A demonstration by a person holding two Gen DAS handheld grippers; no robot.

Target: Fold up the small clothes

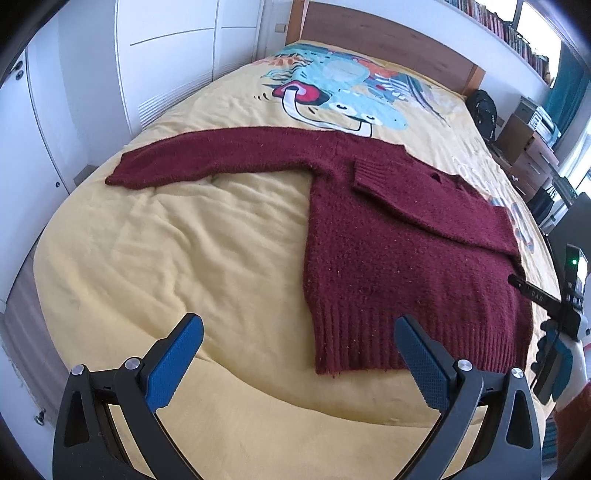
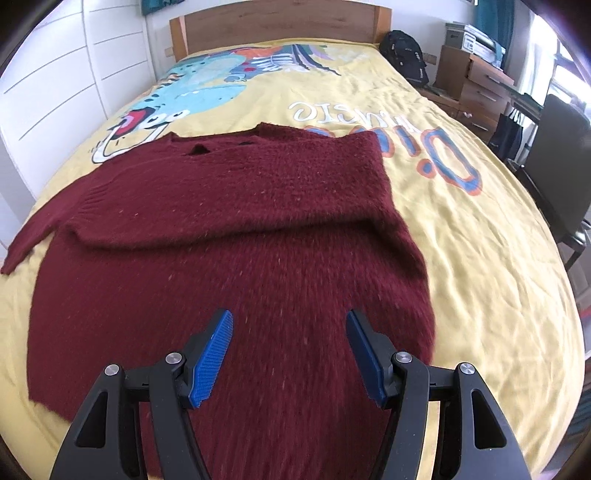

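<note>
The maroon sweater [image 1: 388, 236] lay flat on the yellow bedspread [image 1: 184, 258], its ribbed hem toward you and its neck toward the headboard [image 2: 280, 22]. One sleeve [image 2: 229, 206] was already folded across the chest, cuff resting near the opposite shoulder; the other sleeve [image 1: 207, 158] stretched straight out to your left, its long axis running across the bed, well clear of the body. That outstretched sleeve is what the next fold seemed to turn on, and it lay ahead and left of your left gripper [image 1: 295, 354], which hung above the bedspread just short of the hem's left corner, jaws spread wide with nothing between them. Your right gripper [image 2: 290, 354] hovered over the lower body of the sweater, jaws also apart and holding nothing, farther from that sleeve, so the left hand looked the better placed to take it. The bedspread was wrinkled and soft, printed with a cartoon figure and lettering. Around the bed stood white wardrobe doors [image 1: 166, 55] on the left, a black backpack [image 2: 404, 55] and wooden drawers [image 2: 476, 88] on the right
</note>
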